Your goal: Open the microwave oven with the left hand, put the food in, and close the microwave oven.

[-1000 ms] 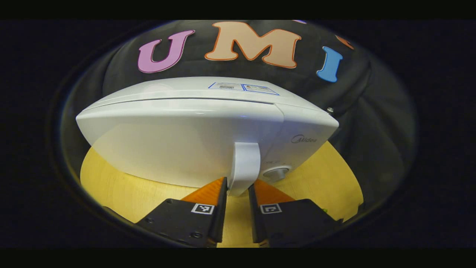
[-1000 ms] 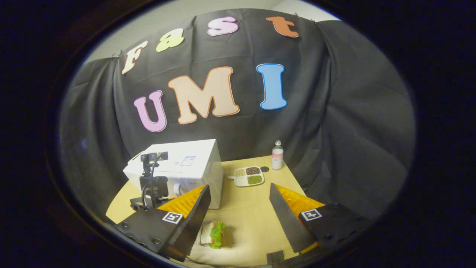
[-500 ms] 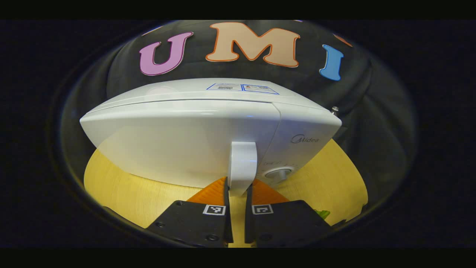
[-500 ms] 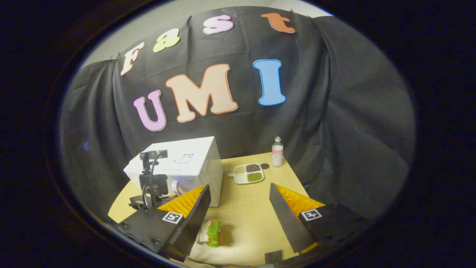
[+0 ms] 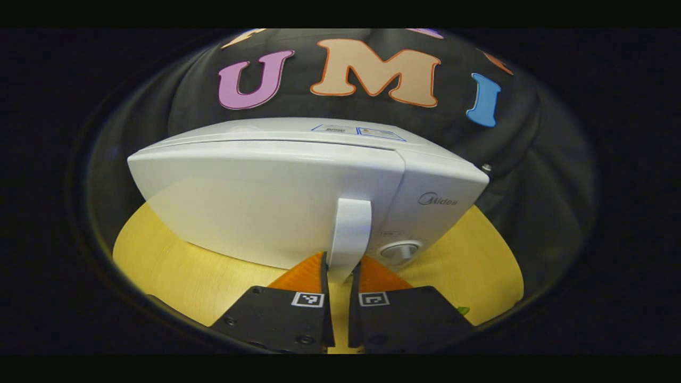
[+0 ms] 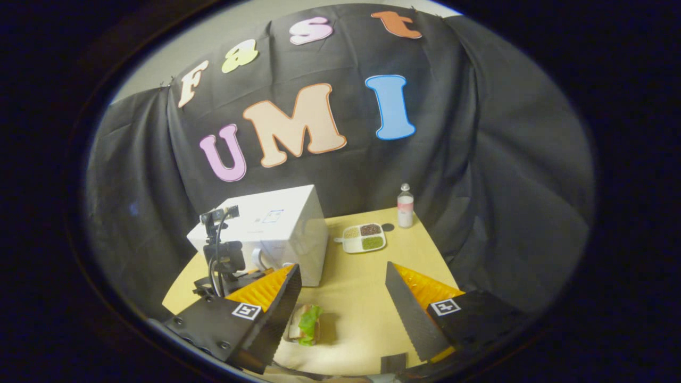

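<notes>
The white microwave oven [image 5: 276, 202] stands close in front in the left gripper view, its door against the body. My left gripper [image 5: 339, 268] is shut on the door's white handle [image 5: 350, 234], one finger on each side of its lower end. In the right gripper view the microwave oven [image 6: 282, 226] sits at the back left of the yellow table [image 6: 362, 298], with the left gripper [image 6: 226, 266] in front of it. A sandwich with green lettuce [image 6: 306, 324] lies on the table near my right gripper [image 6: 340, 298], which hangs open above the table with nothing between its fingers.
A white divided tray of grains [image 6: 364, 238] and a small bottle [image 6: 405, 206] stand at the back of the table, right of the microwave. A round knob [image 5: 400, 250] sits on the oven's panel beside the handle. Black cloth surrounds the table.
My left gripper has closed onto the door handle. The right gripper view has shifted a little, so the table's things sit higher and farther right in it; its fingers stay open.
</notes>
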A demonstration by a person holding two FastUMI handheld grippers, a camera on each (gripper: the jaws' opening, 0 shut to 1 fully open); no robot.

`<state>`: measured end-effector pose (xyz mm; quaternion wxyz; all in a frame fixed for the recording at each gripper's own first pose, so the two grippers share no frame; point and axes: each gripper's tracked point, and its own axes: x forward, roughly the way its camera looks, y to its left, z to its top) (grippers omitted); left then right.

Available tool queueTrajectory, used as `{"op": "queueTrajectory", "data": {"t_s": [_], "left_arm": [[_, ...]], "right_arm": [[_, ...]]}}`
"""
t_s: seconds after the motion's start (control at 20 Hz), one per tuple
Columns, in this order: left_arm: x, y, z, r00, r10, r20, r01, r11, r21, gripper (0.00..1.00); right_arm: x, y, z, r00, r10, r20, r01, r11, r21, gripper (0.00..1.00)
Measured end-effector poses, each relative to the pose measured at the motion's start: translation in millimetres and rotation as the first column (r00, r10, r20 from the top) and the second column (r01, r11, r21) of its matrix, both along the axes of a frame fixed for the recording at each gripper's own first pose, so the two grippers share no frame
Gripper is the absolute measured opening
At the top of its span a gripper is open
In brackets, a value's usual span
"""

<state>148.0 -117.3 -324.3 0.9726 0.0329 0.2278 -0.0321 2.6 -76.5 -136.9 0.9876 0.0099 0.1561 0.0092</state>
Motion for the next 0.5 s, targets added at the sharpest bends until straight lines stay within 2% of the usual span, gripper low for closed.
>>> {"op": "queueTrajectory", "data": {"t_s": [0.2, 0.25, 0.5], "left_arm": [[-0.8, 0.3, 1.2, 1.0, -0.004, 0.019, 0.004, 1.0, 0.002, 0.1], [-0.9, 0.0, 0.7, 1.0, 0.0, 0.02, 0.0, 1.0, 0.001, 0.07], [-1.1, 0.1, 1.1, 0.999, 0.008, 0.039, -0.008, 1.0, -0.02, 0.05]], "right_arm": [[-10.4, 8.4, -15.1, 0.998, 0.041, -0.044, -0.041, 0.999, -0.014, 0.99], [-12.5, 10.7, -16.7, 0.998, 0.05, -0.046, -0.051, 0.999, -0.015, 0.92], [-20.5, 13.2, -17.4, 0.997, 0.06, -0.05, -0.059, 0.998, 0.02, 0.92]]}}
